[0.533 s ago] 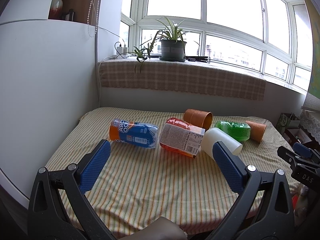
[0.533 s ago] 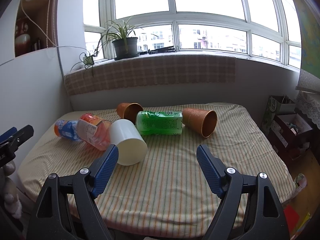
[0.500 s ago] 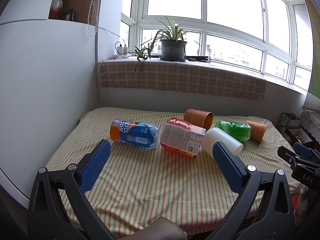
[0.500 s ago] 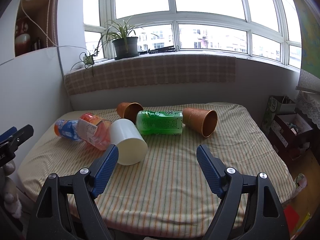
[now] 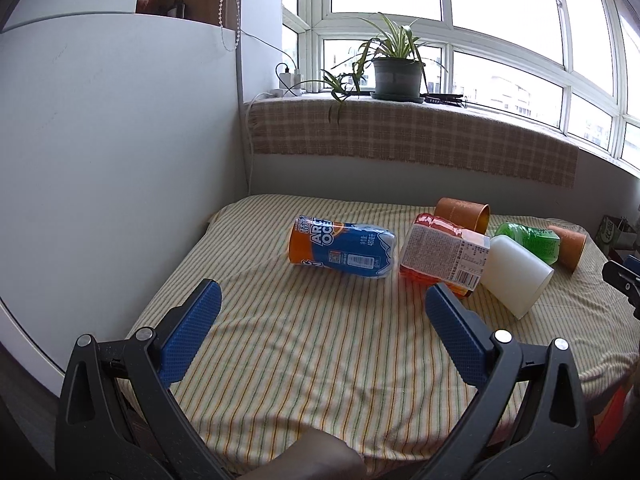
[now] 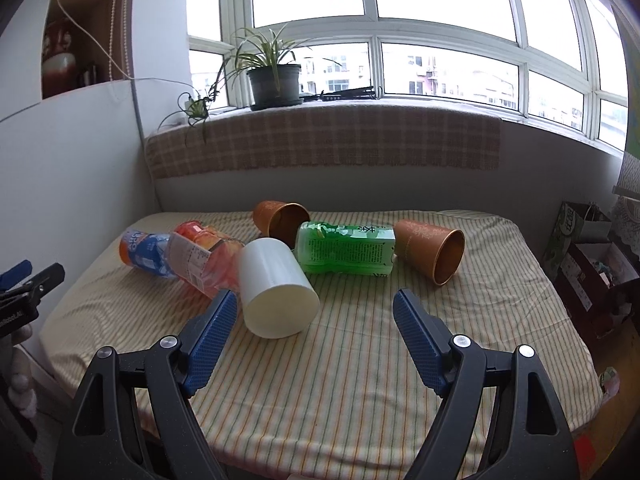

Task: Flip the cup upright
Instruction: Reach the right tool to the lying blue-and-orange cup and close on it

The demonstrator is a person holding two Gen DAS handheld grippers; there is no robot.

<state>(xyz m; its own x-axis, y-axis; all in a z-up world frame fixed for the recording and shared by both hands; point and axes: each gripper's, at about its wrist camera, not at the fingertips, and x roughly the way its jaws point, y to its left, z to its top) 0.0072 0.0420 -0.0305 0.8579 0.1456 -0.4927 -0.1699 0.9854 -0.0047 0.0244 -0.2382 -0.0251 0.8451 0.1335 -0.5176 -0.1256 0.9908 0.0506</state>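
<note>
A white cup (image 6: 276, 290) lies on its side on the striped table, mouth toward me; it also shows in the left wrist view (image 5: 514, 276). A brown cup (image 6: 432, 252) lies on its side at the right, and another brown cup (image 6: 282, 218) lies behind. My right gripper (image 6: 314, 316) is open and empty, just in front of the white cup. My left gripper (image 5: 320, 316) is open and empty, short of the blue bottle (image 5: 344, 252).
A red bottle (image 5: 444, 258) and a green bottle (image 6: 346, 248) lie among the cups. A white wall panel (image 5: 120, 160) stands along the left. A checked cloth covers the window ledge (image 6: 320, 140) with a potted plant (image 6: 274, 80). Boxes (image 6: 592, 256) sit at the right.
Both grippers have shifted only slightly; the objects lie where they were.
</note>
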